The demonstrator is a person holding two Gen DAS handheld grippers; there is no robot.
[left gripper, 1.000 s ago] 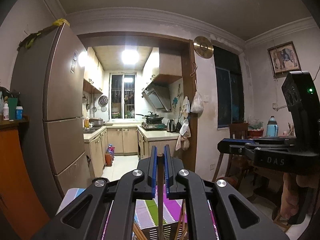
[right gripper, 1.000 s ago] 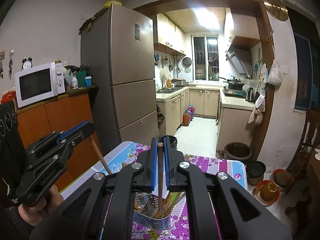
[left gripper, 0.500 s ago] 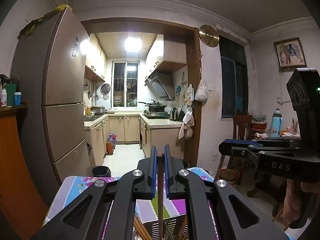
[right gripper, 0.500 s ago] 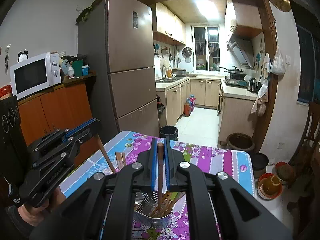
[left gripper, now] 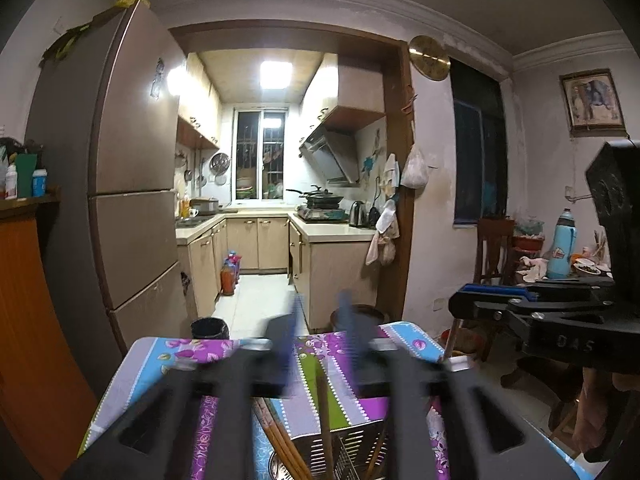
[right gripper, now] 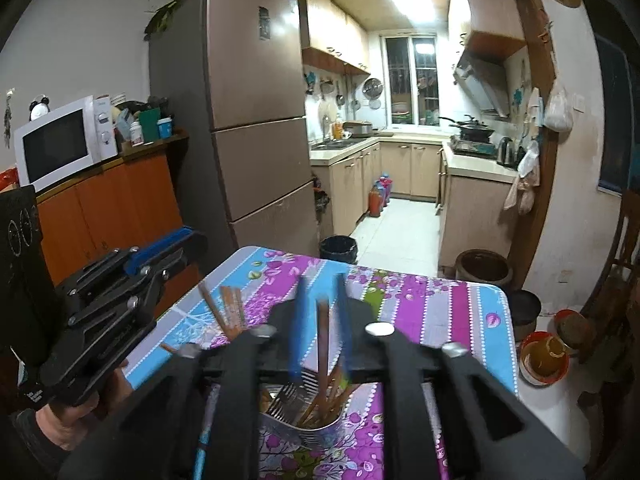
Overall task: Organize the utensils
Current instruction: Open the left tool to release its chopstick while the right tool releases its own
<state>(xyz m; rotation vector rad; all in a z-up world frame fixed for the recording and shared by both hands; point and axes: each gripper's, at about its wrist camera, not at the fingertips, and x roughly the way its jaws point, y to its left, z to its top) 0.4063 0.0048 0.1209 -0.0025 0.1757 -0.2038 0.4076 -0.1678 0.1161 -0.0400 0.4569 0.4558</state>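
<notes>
Both grippers are parked right over the metal utensil holder (right gripper: 308,416) sitting at the near end of the table (right gripper: 440,300), the one with the purple, blue and green flowered cloth.

The left gripper (left gripper: 320,332) has just been opening; its blue pads are blurry and now stand partly apart. A brown chopstick (left gripper: 325,408) stands upright in the gap between them with its lower end down in the holder, and neither pad looks pressed on it, so it's loose. More chopsticks lean out of the holder just to its left.

Same story on the right gripper (right gripper: 320,320): the jaws have just been opening and are partly apart, with another brown chopstick (right gripper: 322,340) standing between the blue pads and clear space on both sides of it. Its bottom end goes down into the holder among the other chopsticks, next to a fork (right gripper: 286,396) that's also in there.

A small bunch of chopsticks (right gripper: 230,310) sticks up over on the left side of the table as seen from the right wrist camera, just past the left gripper's tip. You can see a hand (right gripper: 76,416) wrapped round the left gripper's handle.

Behind it all: a fridge (right gripper: 256,120) on the left and a kitchen further back.
</notes>
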